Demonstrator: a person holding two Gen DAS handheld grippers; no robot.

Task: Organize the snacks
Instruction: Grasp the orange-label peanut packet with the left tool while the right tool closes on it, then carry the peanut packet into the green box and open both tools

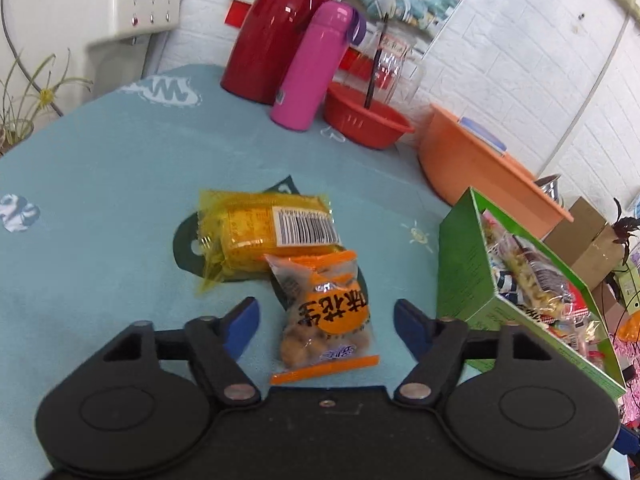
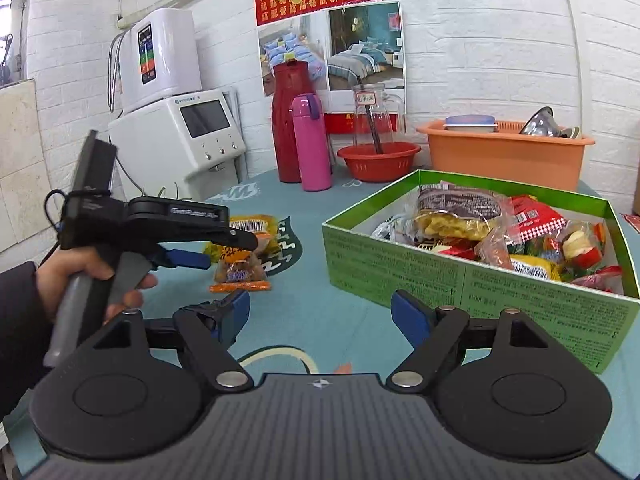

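Left gripper (image 1: 326, 322) hovers low over the blue tablecloth (image 1: 100, 200), its jaws spread wide with the orange peanut packet (image 1: 326, 314) lying flat between the 2 blue pads (image 1: 242, 326), neither pad touching it. The packet's sealed orange strip faces the camera. At 11 o'clock from it, touching its far end, lies a yellow packet (image 1: 264, 232) with a white barcode label up. At 3 o'clock stands the green box (image 1: 464, 268), open-topped and packed with wrapped snacks, just beside the right finger.

In the right wrist view, the right gripper (image 2: 322, 316) holds its jaws wide apart over bare tablecloth, nothing between them. At 1 o'clock the green box shows its near wall and a heap of packets inside, a brown one (image 2: 456, 208) on top toward the back. At 10 o'clock a hand (image 2: 80, 276) in a dark sleeve grips the left gripper's handle, its fingers reaching over the peanut packet and the yellow packet.

Farther back, at 12 o'clock, a pink flask (image 2: 310, 144) stands in front of a dark red jug (image 2: 290, 120), with a red bowl (image 2: 378, 162) and glass pitcher (image 2: 378, 114) to their right. An orange tub (image 2: 504, 152) sits at 1 o'clock against the white brick wall, a white machine (image 2: 180, 136) at 11 o'clock.
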